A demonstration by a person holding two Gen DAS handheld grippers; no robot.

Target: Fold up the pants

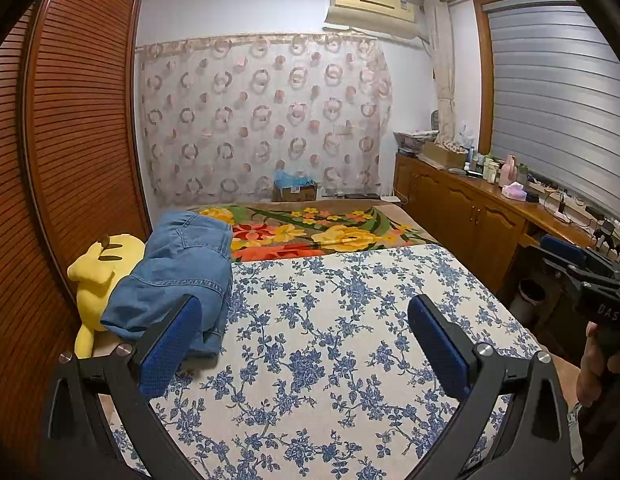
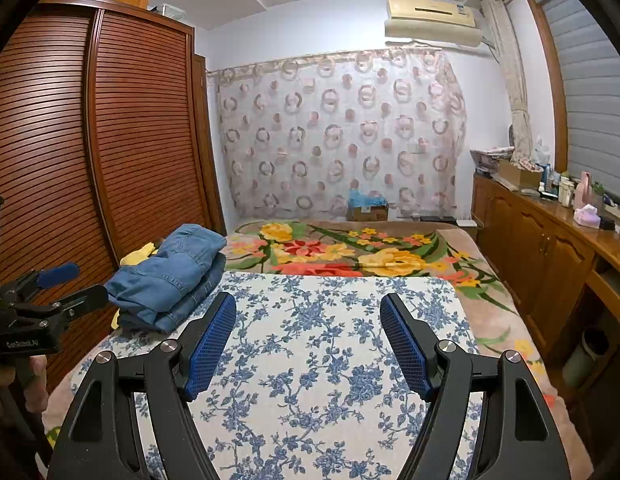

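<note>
floral bedspread (image 2: 310,360), slatted wardrobe (image 2: 90,140) beside.

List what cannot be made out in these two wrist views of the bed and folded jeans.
- Yellow plush toy: right wrist view, mostly hidden behind the folded jeans.
- Jeans' near end: left wrist view, partly covered by the left gripper finger.
- Bottles on the sideboard: both views, too small to identify.
- Person: only hands at frame edges.

The right gripper (image 1: 602,280), seen from the left wrist camera, bore the letters "DAS" on its black body, while the left gripper (image 2: 66,284) carried small, blurred white lettering that could not be read.
</note>
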